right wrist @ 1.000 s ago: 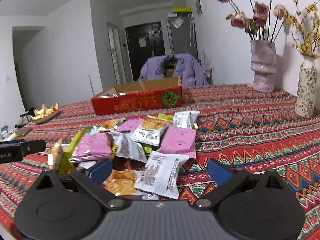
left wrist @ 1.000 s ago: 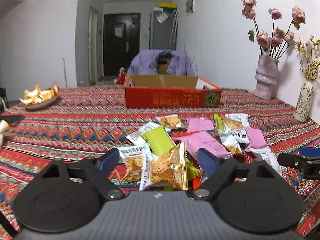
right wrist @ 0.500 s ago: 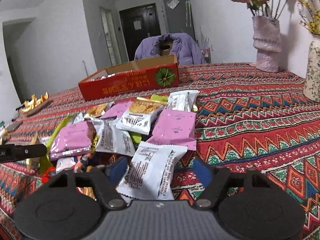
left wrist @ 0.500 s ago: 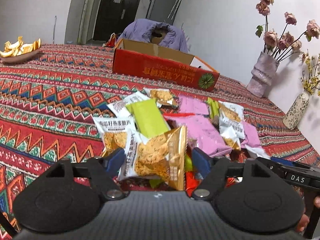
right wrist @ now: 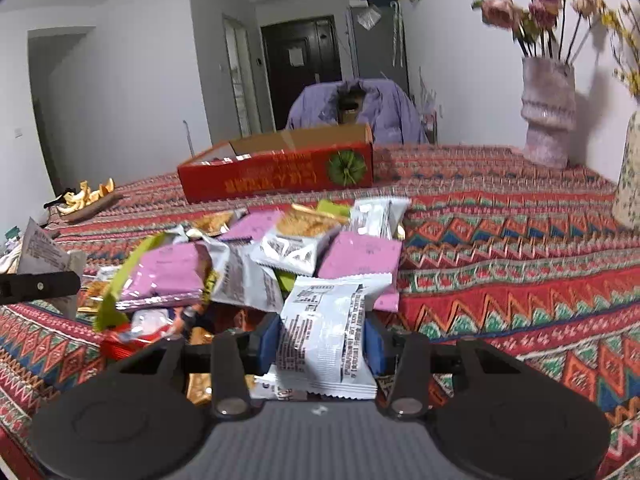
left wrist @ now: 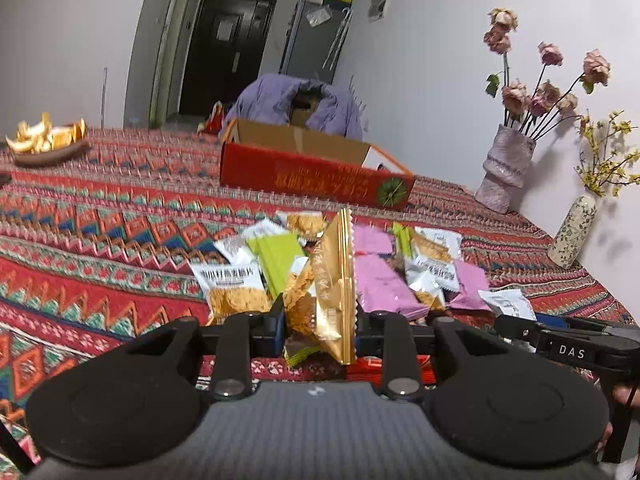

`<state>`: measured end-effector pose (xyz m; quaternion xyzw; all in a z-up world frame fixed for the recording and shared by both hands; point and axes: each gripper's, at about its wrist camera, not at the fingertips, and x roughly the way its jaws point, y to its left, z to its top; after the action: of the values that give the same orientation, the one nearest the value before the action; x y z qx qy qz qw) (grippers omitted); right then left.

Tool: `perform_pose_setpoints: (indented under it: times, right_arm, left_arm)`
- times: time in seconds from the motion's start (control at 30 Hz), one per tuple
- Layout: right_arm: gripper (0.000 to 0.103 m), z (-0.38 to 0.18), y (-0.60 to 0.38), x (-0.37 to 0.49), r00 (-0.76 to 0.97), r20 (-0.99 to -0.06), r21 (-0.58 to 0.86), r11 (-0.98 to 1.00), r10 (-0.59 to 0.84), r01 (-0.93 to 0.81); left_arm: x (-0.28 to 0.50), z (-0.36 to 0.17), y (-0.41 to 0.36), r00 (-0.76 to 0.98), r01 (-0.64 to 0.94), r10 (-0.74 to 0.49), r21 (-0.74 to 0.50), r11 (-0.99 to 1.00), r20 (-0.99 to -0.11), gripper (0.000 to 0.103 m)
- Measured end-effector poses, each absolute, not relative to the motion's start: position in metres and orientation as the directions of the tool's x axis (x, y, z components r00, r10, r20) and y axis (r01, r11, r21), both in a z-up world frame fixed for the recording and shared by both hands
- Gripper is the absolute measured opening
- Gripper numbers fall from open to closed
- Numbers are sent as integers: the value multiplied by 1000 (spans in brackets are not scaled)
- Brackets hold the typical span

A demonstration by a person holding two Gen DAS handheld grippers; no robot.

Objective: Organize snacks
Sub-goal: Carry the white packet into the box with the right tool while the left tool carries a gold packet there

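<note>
On patterned tablecloth [left wrist: 100,248], near edge: loose pile of snack packets [left wrist: 384,276], pink, green, white and gold, overlapping one another.

Left gripper [left wrist: 320,330]: clamped on gold snack packet [left wrist: 332,280]. Packet squeezed edge-on between both blue pads, folded upward, serrated edge pointing up, lower corner hanging below the fingers. Jaws fully drawn together on the wrapper.

Right gripper [right wrist: 322,340]: jaws closing on white snack packet [right wrist: 328,332]. Packet between the blue pads, printed back facing up, both pads against its sides, wrapper bowed slightly. Far end resting against a pink packet [right wrist: 360,256] in the pile.

Beyond the pile, well apart: red cardboard box [left wrist: 316,178], top open, long side facing the grippers, a few items visible inside at its left end in the right wrist view.

Far right, by the wall: grey vase with dried roses [left wrist: 504,168] and speckled vase with yellow sprigs [left wrist: 572,232]. Far left: dish of orange peel [left wrist: 48,144]. Behind the table: purple jacket [left wrist: 296,100] over a chair.
</note>
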<state>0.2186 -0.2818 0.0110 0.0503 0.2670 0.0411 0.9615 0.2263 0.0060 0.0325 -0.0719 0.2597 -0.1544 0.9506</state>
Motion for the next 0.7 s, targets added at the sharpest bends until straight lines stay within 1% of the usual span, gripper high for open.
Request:
perform_pose_setpoints:
  times: [0.17, 0.3, 0.4, 0.5, 0.6, 0.7]
  right_arm:
    - [43, 39, -284, 212, 878, -444, 153, 981, 177, -120]
    - [43, 69, -282, 218, 900, -393, 101, 982, 187, -160]
    - [43, 96, -286, 230, 896, -367, 118, 968, 251, -222]
    - [43, 122, -287, 248, 890, -350, 113, 956, 292, -269]
    - [43, 147, -294, 273, 884, -343, 121, 948, 319, -295]
    - [43, 171, -305, 306, 874, -344, 149, 939, 342, -309]
  left_arm:
    - [220, 56, 5, 844, 250, -313, -199, 948, -435, 28]
    - [229, 83, 3, 861, 255, -307, -176, 951, -406, 28]
    - [244, 107, 2, 875, 261, -293, -135, 956, -386, 28]
    - [266, 131, 1, 886, 254, -276, -107, 961, -373, 28]
    - [293, 155, 2, 883, 267, -289, -113, 957, -370, 28]
    - [320, 181, 1, 897, 265, -280, -92, 960, -341, 28]
